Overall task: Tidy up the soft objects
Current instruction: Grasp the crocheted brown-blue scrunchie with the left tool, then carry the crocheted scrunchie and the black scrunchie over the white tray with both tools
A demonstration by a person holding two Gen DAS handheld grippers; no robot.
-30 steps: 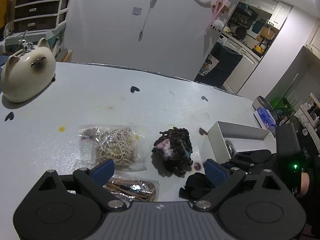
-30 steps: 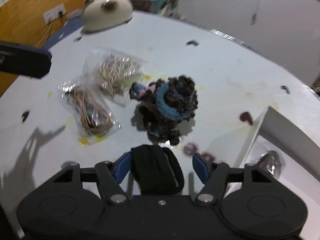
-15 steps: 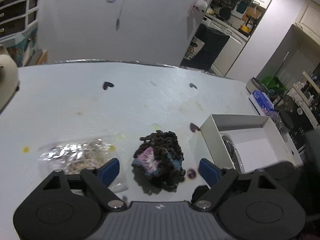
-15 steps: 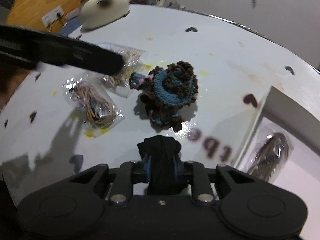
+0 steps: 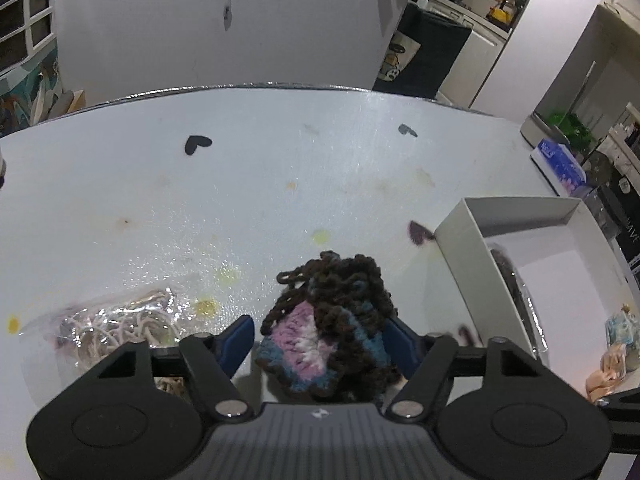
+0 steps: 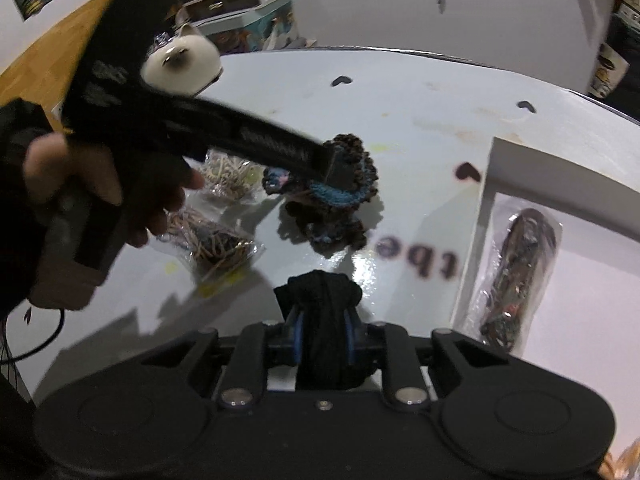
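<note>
**Ana:** Crocheted yarn, brown with pink and blue, that's the bundle (image 5: 328, 340) between the left tongs (image 5: 320, 340). It lies on the white surface (image 5: 240, 208), just left of the white box (image 5: 472, 264). The jaws are closing on either side of it, but I don't see the pads pressing yet.

**Ben:** And the right tongs (image 6: 322, 340)?

**Ana:** Clamped together on a black fabric piece (image 6: 320, 312), held just off the surface, near the box's left wall. A packet of dark cord (image 6: 520, 272) already lies inside the box.

**Ben:** What worries you?

**Ana:** I'd say the loose loops at the bundle's far edge. If the jaws catch only the near part, the rest may sag or unravel when lifted, and a trailing strand could snag the box rim.

**Ben:** Anything beside it?

**Ana:** The clear bag of pale cord (image 5: 116, 320) sits just beside the left jaw. It could be nudged or pinched along with the yarn. Also, both tongs heading for the box at once might collide.
</note>
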